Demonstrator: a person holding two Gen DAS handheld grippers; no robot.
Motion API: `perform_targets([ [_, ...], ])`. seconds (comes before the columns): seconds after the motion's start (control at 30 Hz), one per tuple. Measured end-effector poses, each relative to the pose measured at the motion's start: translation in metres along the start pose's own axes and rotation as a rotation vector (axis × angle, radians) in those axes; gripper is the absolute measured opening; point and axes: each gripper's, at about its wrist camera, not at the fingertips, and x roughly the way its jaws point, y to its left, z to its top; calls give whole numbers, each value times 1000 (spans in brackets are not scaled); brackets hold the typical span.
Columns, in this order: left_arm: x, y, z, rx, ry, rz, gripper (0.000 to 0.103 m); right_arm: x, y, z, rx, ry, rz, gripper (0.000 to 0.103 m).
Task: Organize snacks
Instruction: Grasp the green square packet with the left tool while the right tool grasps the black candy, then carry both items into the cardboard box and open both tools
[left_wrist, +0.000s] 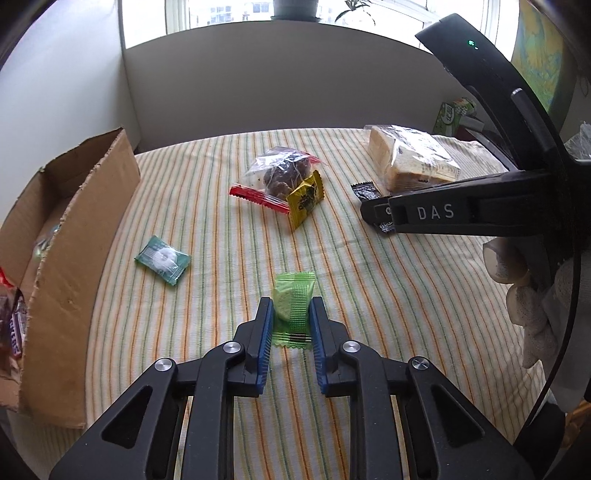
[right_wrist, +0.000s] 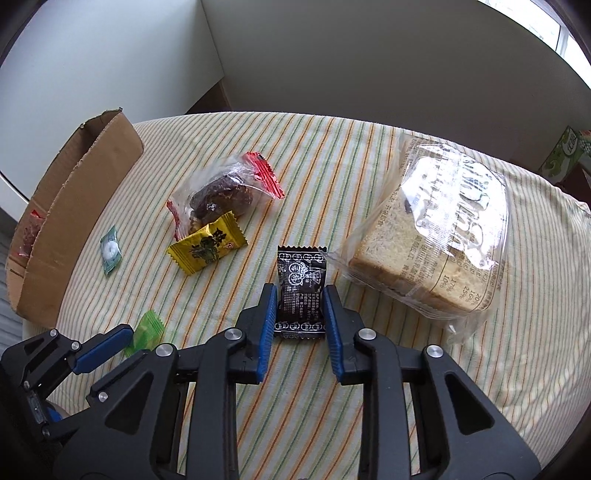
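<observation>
Each gripper clamps one sweet on the striped cloth: the left gripper (left_wrist: 291, 314) pinches the green sweet (left_wrist: 293, 306), the right gripper (right_wrist: 300, 306) the black sweet (right_wrist: 300, 288), probably for carrying to the cardboard box (left_wrist: 81, 229), well left of both.

The cardboard box (left_wrist: 74, 236) was cut off at the left edge of the left wrist view; its contents (left_wrist: 13, 325) showed only as partial, blurred wrappers, print unreadable. In the right wrist view the box interior (right_wrist: 27, 232) showed only a red sliver. The green packet (right_wrist: 146, 332) was partly hidden there behind the left gripper (right_wrist: 122, 338). The black packet (left_wrist: 367, 192) was largely covered by the right gripper's finger in the left wrist view. The green carton (right_wrist: 565, 155) was cropped at the right edge. Small print on the bread bag (right_wrist: 443, 221) was illegible. The gloved hand (left_wrist: 524, 295) ran out of frame.
</observation>
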Motion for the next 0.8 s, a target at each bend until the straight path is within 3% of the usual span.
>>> perform_targets([
  [0.43, -39, 24, 6, -55, -120, 24, 18, -52, 11, -13, -27, -85, 68, 26],
  [0.8, -79, 74, 12, -154, -256, 124, 18, -85, 77, 17, -111, -187, 151, 26],
])
